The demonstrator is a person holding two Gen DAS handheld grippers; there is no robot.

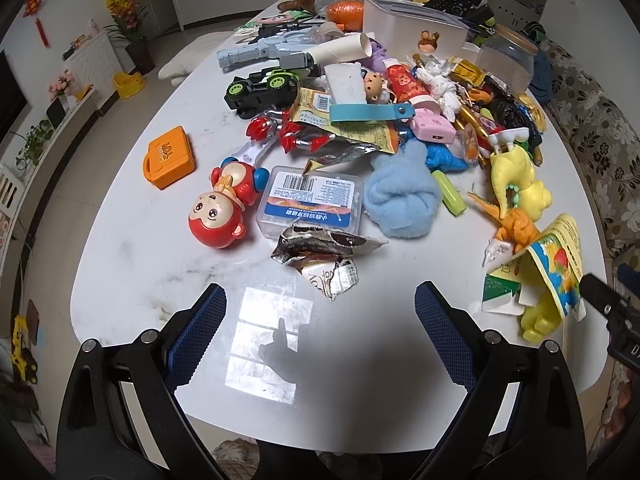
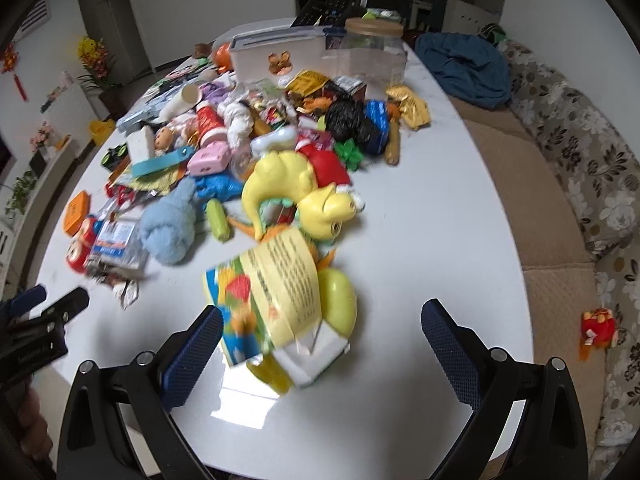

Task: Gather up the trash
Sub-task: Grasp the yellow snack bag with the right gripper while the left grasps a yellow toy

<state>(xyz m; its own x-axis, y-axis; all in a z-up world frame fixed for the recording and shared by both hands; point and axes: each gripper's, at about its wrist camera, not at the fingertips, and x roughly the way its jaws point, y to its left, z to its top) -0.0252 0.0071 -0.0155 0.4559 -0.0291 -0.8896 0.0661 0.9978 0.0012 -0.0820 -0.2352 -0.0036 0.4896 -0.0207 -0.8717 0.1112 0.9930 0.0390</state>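
Note:
A heap of toys and rubbish covers the white table (image 1: 132, 240). A torn foil wrapper (image 1: 320, 252) lies just ahead of my left gripper (image 1: 320, 308), which is open with nothing between its blue pads. A flattened yellow drink carton (image 2: 276, 292) lies over a yellow toy (image 2: 340, 300), right in front of my right gripper (image 2: 322, 332), also open, with the carton's near end between its fingers. The same carton (image 1: 556, 268) appears at the right of the left wrist view. Crumpled tissue (image 1: 442, 86), a snack packet (image 1: 352, 124) and a gold wrapper (image 2: 412, 108) sit deeper in the heap.
A red monkey toy (image 1: 222, 208), an orange toy case (image 1: 170, 158), a clear plastic box (image 1: 312, 200) and a blue plush (image 1: 400, 200) lie near the wrapper. A white bin (image 1: 412, 24) and a clear jar (image 2: 374, 52) stand at the back. A sofa (image 2: 560, 200) runs along the right.

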